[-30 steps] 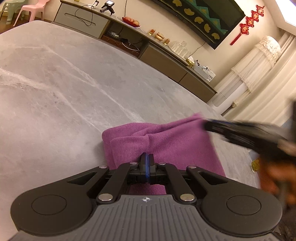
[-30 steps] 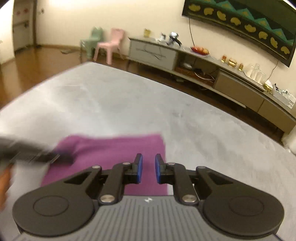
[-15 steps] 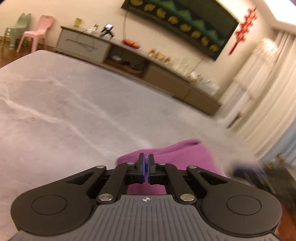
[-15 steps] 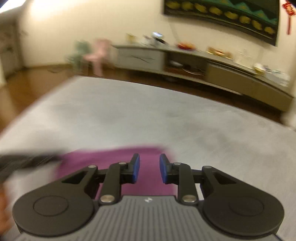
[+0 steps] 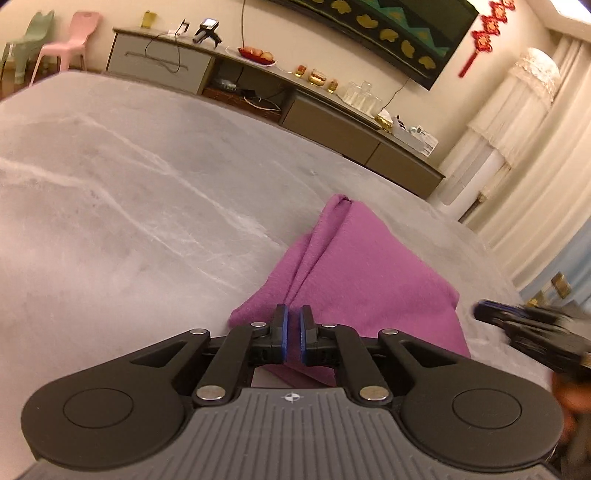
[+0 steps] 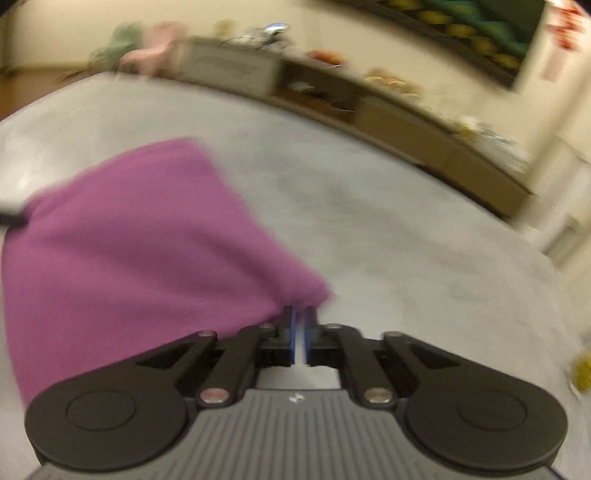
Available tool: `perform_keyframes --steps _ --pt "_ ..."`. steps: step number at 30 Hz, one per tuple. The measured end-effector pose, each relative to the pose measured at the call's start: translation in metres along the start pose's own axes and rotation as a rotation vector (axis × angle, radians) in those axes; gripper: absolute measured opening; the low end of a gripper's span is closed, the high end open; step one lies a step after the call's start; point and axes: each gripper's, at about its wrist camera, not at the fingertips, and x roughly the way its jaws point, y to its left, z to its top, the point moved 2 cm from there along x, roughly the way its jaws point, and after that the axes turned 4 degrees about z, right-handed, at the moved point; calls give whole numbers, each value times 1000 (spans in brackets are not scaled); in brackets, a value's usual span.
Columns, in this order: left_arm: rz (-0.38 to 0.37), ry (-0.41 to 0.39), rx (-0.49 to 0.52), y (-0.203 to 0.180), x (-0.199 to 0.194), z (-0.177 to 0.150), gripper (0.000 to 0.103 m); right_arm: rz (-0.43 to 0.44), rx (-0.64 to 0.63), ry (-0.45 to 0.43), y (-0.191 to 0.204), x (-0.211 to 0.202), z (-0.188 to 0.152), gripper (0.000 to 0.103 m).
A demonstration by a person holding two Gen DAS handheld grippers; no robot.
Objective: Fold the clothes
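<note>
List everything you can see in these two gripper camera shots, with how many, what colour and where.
purple garment: one, purple, folded on the grey table, in front of both grippers
table: one, grey marbled, fills the foreground
sideboard: one long, grey-brown, against the far wall
chairs: two, pink and pale green, far left by the wall
fruit plate: one, red with orange fruit, on the sideboard
wall panel: one, dark with gold and green shapes, above the sideboard
knot ornament: one, red, hanging on the wall
curtains: pale, right side
left gripper: black with blue pads, a narrow gap, at the garment's near edge
right gripper: black with blue pads, jaws just closing, at the garment's corner
</note>
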Motion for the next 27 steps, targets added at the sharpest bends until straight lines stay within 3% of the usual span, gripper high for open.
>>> perform_keyframes --steps 3,6,7,8,10,14,15,18,21,25,27 --pt "-21 4 -57 9 4 5 8 218 33 -94 36 -52 -8 22" --pt "-11 -25 -40 7 6 5 8 360 -36 -63 79 -51 -23 25" --pt "-9 -33 -32 6 6 5 8 352 -70 -17 89 -42 -30 24" --pt "-7 -35 -33 5 6 2 8 299 -111 37 92 -29 -38 16" --pt "-28 -10 -39 -2 4 -6 8 277 -142 19 84 -23 -43 16" --pt "-107 72 4 -31 7 -26 7 97 -112 69 41 -14 -31 17" --pt "-93 51 6 -32 4 -24 7 57 -110 82 31 -12 -30 17" --pt "-54 -17 11 -34 -6 -19 7 126 -65 81 19 -37 -29 18" --pt "-45 -120 31 -33 -17 -9 7 187 29 -1 7 -67 -18 20" --pt "-87 -78 76 -47 4 -9 7 143 91 -94 -2 -53 3 20" --pt "-51 -52 115 -50 17 -13 9 136 101 -18 0 -15 -1 20"
